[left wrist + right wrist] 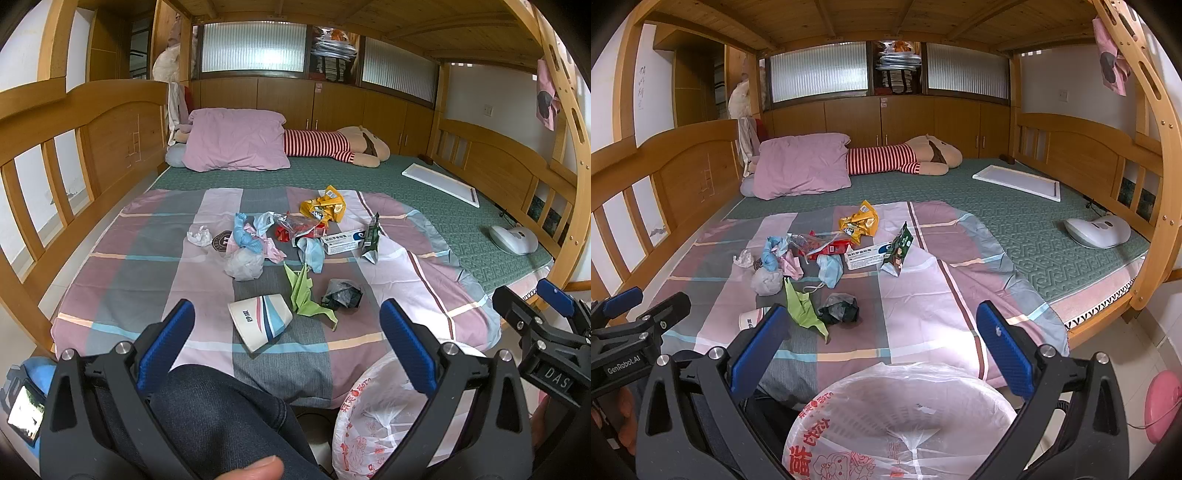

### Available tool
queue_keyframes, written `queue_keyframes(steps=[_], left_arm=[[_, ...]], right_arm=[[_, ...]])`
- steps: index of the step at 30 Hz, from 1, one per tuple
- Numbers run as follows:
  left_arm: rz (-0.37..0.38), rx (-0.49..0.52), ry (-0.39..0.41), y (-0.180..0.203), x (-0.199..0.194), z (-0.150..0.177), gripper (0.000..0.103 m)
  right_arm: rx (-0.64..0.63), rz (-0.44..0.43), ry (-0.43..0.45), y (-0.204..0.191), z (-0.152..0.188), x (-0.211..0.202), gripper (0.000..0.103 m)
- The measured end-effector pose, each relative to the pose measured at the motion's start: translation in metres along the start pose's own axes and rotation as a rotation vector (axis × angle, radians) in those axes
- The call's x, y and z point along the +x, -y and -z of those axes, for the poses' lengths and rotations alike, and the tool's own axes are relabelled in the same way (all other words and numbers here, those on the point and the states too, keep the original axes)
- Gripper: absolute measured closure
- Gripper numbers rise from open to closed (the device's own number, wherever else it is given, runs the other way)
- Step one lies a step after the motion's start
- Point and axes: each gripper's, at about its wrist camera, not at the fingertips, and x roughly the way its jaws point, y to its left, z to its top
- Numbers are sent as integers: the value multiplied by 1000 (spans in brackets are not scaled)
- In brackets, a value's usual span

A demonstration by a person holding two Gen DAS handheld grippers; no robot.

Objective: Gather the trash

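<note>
Scattered trash on checked bedsheet

Near strip of checked sheet bare ahead of you, open approach. Paper cup, green paper, dark wad front the trash pile. Bed rails close both sides; lined bin just below bed edge.

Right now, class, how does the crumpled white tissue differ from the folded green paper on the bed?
The crumpled white tissue is a small ball; the folded green paper is larger, with flat creased panels. The tissue lies farther from the grippers, the paper nearer. Both rest on the quilt, ungrasped.
</note>
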Motion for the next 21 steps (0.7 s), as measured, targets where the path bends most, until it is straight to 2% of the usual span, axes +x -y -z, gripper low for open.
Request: queue_keyframes(steps=[21], left_arm=[[1,-3,-5,-1,1,-2,3]], right_arm=[[0,-1,1,1,0,0,3]])
